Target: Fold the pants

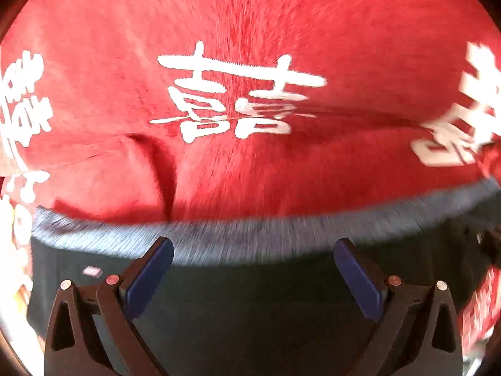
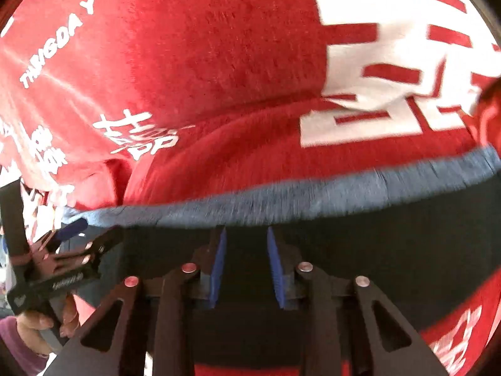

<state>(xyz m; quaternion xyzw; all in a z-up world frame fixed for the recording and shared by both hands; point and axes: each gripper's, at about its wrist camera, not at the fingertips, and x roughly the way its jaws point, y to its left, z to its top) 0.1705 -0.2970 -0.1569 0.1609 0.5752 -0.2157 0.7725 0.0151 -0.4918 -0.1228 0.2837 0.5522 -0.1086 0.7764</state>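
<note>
Dark navy pants (image 1: pixel 250 297) lie on a red blanket, their lighter blue-grey edge (image 1: pixel 250 238) running across the view. My left gripper (image 1: pixel 253 244) is wide open just above the pants, its blue pads (image 1: pixel 147 275) apart over the dark cloth near that edge. In the right wrist view the pants (image 2: pixel 375 235) fill the lower half, with the same blue-grey edge (image 2: pixel 281 197). My right gripper (image 2: pixel 245 235) is open with a narrow gap, fingertips over the dark cloth just short of the edge. The left gripper (image 2: pixel 72 228) shows at the far left, held by a hand.
The red blanket (image 1: pixel 250 15) with white characters and lettering covers the whole surface beyond the pants and shows in the right wrist view (image 2: pixel 203 47). It has a raised fold (image 1: pixel 162 172). A hand in a purple sleeve (image 2: pixel 18 341) is at lower left.
</note>
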